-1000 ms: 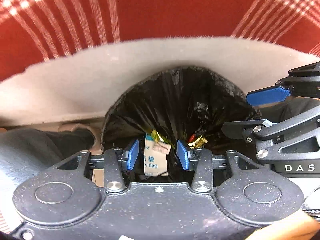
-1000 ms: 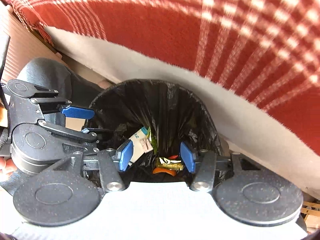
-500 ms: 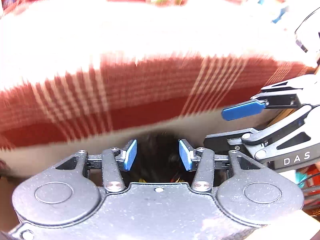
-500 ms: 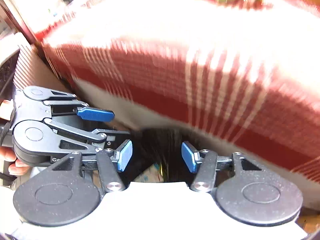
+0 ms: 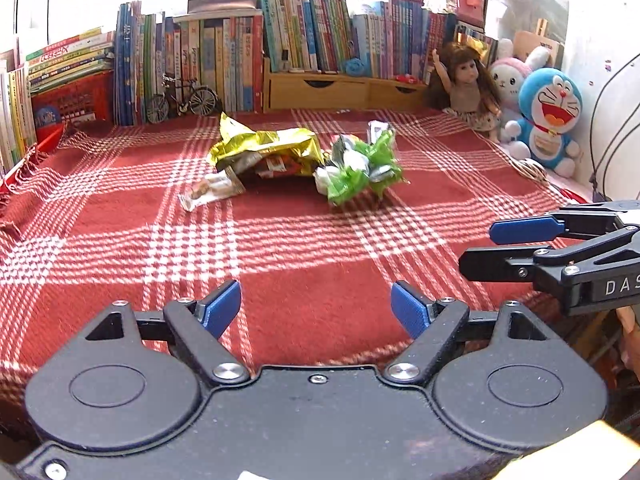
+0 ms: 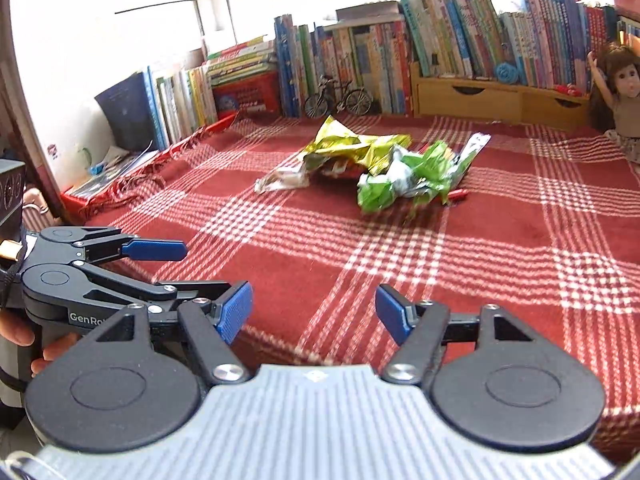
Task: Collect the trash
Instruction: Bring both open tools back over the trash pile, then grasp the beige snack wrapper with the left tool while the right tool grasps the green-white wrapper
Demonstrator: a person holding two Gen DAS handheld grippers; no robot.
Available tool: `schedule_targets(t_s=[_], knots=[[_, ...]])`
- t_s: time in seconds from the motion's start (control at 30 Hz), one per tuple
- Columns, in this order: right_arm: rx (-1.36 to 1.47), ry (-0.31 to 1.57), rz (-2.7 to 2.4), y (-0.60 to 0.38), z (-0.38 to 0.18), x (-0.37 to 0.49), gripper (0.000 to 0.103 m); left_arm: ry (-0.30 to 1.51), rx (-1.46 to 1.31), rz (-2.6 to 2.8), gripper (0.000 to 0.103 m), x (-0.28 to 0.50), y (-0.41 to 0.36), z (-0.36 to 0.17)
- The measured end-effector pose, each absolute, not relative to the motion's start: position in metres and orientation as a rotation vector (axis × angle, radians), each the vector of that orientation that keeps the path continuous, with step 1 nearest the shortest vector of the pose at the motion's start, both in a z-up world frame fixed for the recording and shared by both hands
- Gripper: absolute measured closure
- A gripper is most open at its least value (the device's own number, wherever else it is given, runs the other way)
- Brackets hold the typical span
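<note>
Wrappers on the blanket replace the bin; jaws wider.

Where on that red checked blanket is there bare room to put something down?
The near half of the red plaid blanket is bare, from both open grippers up to the crumpled gold foil bag and green wrapper bundle. That middle cluster is crowded; so are the book row behind and the doll corner.
</note>
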State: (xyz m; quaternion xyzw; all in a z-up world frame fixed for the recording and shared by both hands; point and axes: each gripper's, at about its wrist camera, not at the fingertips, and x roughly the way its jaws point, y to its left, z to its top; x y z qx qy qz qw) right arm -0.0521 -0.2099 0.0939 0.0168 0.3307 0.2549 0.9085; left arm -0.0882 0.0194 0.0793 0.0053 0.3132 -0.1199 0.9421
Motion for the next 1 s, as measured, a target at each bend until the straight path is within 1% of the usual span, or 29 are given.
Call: schedule_targets(t_s=[0.17,0.3,0.33,0.37,0.43,0.57,0.63,0.77,0.83,0.87,0.9,0.93,0.97,1.0], knots=[[0.066,0.626,0.430,-0.219,0.097,-0.020,0.024,0.600,0.010,-0.148,0.021,-0.046,0.031,0.079],[0.071,0.617,0.361,-0.222,0.095,0.008,0.024,0.599,-0.012,-0.058,0.021,-0.004,0.050,0.073],[0.070,0.616,0.352,-0.222,0.094,0.013,0.026,0.601,-0.009,-0.029,0.021,0.009,0.054,0.071],[0.069,0.617,0.347,-0.221,0.093,0.021,0.030,0.603,-0.004,-0.002,0.021,0.020,0.057,0.069],[0.060,0.621,0.338,-0.217,0.092,0.038,0.031,0.603,-0.012,0.036,0.021,0.043,0.062,0.065],[0.031,0.628,0.340,-0.199,0.087,0.070,0.031,0.626,-0.069,0.047,0.017,0.078,0.069,0.055],[0.008,0.630,0.361,-0.186,0.083,0.085,0.031,0.651,-0.096,0.054,0.016,0.091,0.070,0.049],[-0.059,0.700,0.373,-0.165,0.067,0.120,0.031,0.687,-0.084,0.055,0.016,0.111,0.065,0.036],[-0.070,0.736,0.352,-0.163,0.056,0.136,0.032,0.697,-0.061,0.058,0.022,0.118,0.062,0.029],[-0.075,0.755,0.344,-0.162,0.050,0.141,0.040,0.713,-0.052,0.055,0.031,0.120,0.059,0.025],[-0.076,0.771,0.337,-0.162,0.046,0.144,0.045,0.729,-0.049,0.059,0.044,0.121,0.059,0.022],[-0.075,0.779,0.334,-0.164,0.042,0.145,0.058,0.722,-0.040,0.074,0.047,0.120,0.058,0.020],[-0.070,0.778,0.345,-0.165,0.042,0.144,0.067,0.708,-0.029,0.078,0.060,0.118,0.057,0.020],[-0.062,0.778,0.359,-0.167,0.043,0.142,0.067,0.704,-0.015,0.079,0.071,0.117,0.056,0.021]])
